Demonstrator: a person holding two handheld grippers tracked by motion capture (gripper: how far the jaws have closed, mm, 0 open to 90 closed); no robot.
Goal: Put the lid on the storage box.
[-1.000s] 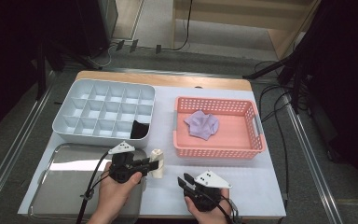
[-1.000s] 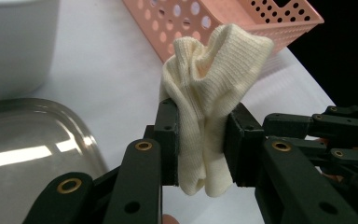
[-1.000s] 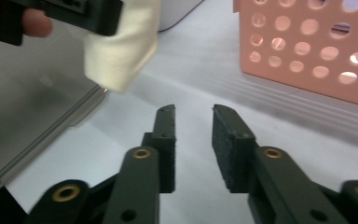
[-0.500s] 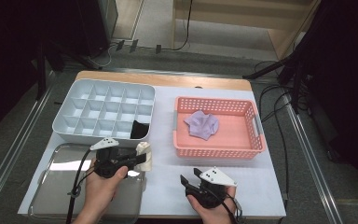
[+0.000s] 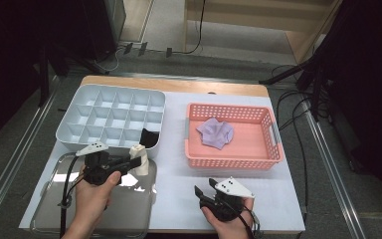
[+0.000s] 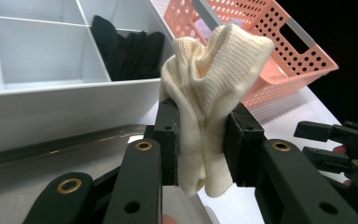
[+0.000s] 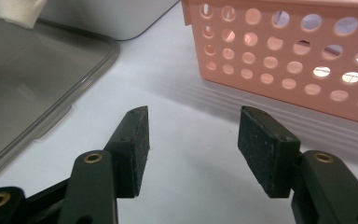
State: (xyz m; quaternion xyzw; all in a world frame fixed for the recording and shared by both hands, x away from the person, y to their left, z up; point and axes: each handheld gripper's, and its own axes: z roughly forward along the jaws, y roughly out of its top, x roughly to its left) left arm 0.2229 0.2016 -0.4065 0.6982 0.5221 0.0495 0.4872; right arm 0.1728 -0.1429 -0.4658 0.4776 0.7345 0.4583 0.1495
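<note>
My left gripper point(image 5: 133, 160) is shut on a cream sock point(image 5: 141, 168), held just above the right edge of a clear tray point(image 5: 79, 214). In the left gripper view the sock point(image 6: 209, 84) bunches up between the pads of this gripper point(image 6: 201, 135). A black sock point(image 5: 149, 138) lies in the front right cell of the white organizer point(image 5: 79, 141). My right gripper point(image 5: 204, 188) stands open near the table's front edge. Its jaws have just been opening, and in the right gripper view nothing lies between them point(image 7: 193, 140).
A pink basket point(image 5: 234, 159) at the right holds a lavender cloth point(image 5: 215, 132). Its perforated wall point(image 7: 284, 60) stands just beyond my right gripper. White table surface lies between the tray and the basket. Cables run along the floor at the right.
My left gripper has carried the cream sock leftward and slightly up, toward the organizer. The right gripper's jaws have opened wider while that hand stayed in place.
</note>
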